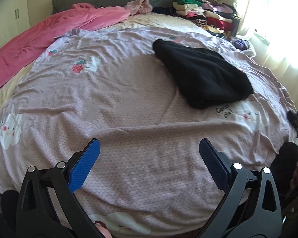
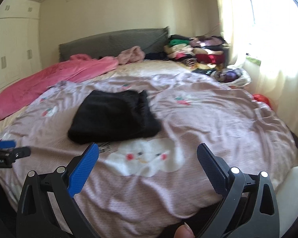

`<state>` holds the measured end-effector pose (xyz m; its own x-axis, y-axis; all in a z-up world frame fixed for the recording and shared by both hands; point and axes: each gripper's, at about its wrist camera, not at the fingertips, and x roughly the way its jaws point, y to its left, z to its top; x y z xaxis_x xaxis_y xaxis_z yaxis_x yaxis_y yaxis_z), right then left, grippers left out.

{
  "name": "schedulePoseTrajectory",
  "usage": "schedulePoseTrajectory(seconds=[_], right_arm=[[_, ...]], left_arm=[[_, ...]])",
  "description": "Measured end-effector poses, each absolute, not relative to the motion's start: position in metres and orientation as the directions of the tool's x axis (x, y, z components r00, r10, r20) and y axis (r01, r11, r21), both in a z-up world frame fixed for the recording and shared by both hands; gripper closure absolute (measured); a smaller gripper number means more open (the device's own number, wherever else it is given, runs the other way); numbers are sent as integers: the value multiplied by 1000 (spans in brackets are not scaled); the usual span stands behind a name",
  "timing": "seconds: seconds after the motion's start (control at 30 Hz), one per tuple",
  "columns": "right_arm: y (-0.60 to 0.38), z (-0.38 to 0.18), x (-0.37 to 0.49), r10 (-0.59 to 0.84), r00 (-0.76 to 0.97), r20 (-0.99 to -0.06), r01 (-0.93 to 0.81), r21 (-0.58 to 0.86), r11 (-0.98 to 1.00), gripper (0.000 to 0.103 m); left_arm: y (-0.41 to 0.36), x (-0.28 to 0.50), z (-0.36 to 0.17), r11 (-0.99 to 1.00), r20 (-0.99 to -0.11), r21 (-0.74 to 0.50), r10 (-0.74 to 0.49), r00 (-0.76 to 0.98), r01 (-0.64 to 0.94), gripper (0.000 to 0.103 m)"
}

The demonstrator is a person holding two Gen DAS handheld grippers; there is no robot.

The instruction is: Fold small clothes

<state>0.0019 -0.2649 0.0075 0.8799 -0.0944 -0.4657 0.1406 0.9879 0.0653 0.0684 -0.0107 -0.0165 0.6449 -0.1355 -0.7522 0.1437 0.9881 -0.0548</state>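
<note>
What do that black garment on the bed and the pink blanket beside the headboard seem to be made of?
The folded black garment looks like a thick, matte fleece or knit: it reflects no light and its edges look fuzzy in the right wrist view. The crumpled pink blanket looks like plush velour or soft fleece, with a faint sheen along its folds. Neither fibre can be told for sure.
</note>
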Motion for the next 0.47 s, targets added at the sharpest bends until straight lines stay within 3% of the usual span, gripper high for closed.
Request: schedulePoseTrajectory(seconds=[0.17,0.3,0.47], right_arm=[[-318,24,-15,-241,862,-445,322,115,940,5],[-385,32,-39,-404,798,-447,501,120,857,5],[-496,8,-80,-581,602,-548,740,109,663,5]], left_arm=[[29,82,-8,994,-743,-101,-108,660,49,10],[99,114,-2,983,-750,-128,-11,661,-130,10],[229,157,1,905,-743,5,289,604,-426,10]])
